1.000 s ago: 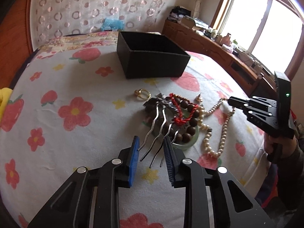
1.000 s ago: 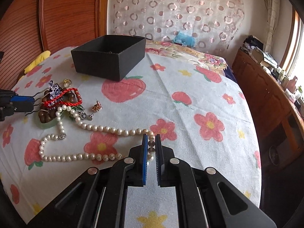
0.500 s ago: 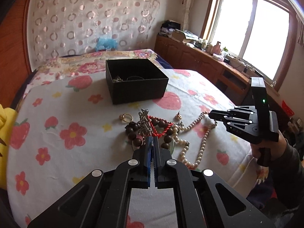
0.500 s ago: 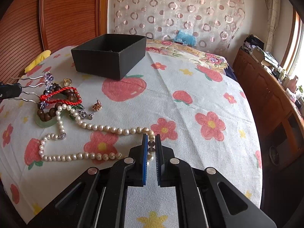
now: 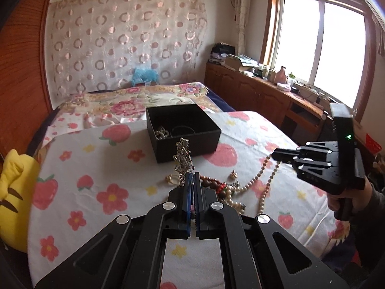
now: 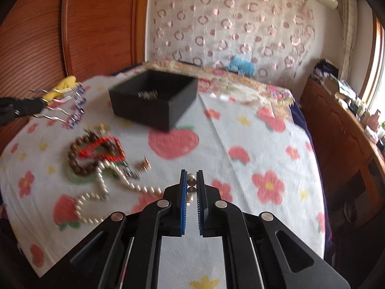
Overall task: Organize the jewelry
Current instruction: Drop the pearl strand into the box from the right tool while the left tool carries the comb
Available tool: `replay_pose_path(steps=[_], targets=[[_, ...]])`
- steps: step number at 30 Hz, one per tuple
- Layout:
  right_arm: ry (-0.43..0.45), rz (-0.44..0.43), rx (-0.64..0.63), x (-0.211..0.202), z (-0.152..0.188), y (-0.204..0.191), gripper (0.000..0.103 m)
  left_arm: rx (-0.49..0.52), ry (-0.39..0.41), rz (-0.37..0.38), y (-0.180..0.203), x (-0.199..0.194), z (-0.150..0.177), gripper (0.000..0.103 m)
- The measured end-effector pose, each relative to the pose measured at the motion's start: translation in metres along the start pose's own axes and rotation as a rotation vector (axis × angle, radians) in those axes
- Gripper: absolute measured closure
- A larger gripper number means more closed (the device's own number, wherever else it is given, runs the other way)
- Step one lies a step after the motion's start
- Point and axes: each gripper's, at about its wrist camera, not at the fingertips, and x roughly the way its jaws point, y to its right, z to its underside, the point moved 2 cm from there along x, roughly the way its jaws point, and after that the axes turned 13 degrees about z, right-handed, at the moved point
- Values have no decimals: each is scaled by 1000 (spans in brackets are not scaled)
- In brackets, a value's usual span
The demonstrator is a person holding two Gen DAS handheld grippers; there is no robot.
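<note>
My left gripper (image 5: 191,174) is shut on a silver hair comb (image 5: 182,155), held above the flowered cloth; in the right wrist view that left gripper (image 6: 38,106) clamps the wavy prongs of the comb (image 6: 63,107). My right gripper (image 6: 191,173) is shut on the end beads of a pearl necklace (image 6: 134,187), whose strand trails down to the cloth. From the left wrist view the right gripper (image 5: 276,155) lifts the pearl strand (image 5: 262,171). A black open box (image 5: 190,145) (image 6: 144,114) with a few pieces inside stands beyond both.
A brown bead bracelet (image 6: 79,166), a red cord bracelet (image 6: 101,148), a green bangle, a gold ring (image 6: 104,128) and a small gold charm (image 6: 144,165) lie in a pile. A yellow plush (image 5: 14,192) sits left; a wooden dresser (image 5: 259,94) runs along the right.
My left gripper has shut on the comb's prongs and raised it off the pile. My right gripper has risen with the end of the pearl strand.
</note>
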Motion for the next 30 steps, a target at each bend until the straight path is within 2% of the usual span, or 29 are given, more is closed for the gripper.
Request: replay_pose_path(steps=[6,16,30], targets=[[82,-5,-36,-26,-33,-4,95,-5,8,-18,-7,0,-6,102],[163,-21,-46,-57,-76,0,95,-8,26,-42,-16,-2,-14,102],[233,-29,-27,-64,-128,9,95,7,50,-37,-13,1,-30,102]])
